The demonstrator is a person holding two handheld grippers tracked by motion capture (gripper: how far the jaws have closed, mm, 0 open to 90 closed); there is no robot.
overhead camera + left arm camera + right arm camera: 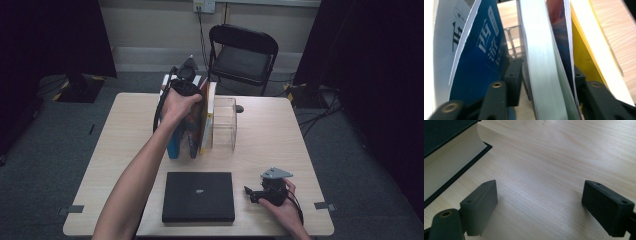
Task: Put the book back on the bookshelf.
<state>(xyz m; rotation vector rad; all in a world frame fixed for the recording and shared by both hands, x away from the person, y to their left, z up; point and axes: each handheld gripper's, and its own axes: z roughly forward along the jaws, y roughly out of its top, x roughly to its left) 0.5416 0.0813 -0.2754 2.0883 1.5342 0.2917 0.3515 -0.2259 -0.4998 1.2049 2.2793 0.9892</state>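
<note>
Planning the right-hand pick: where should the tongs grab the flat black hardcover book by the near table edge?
Probably the black hardcover book by its right-hand page edge, approached from the right, level with the wooden table. It lies flat, and the open right tongs already face that side.

I see a pale wooden desk (280, 145) on grey carpet (45, 150), with a black folding chair (242, 55) pushed back behind it. Dark curtains (375, 60) hang on both sides of a light wall (150, 25), where a socket (204, 6) feeds trailing cables (320, 112).
</note>
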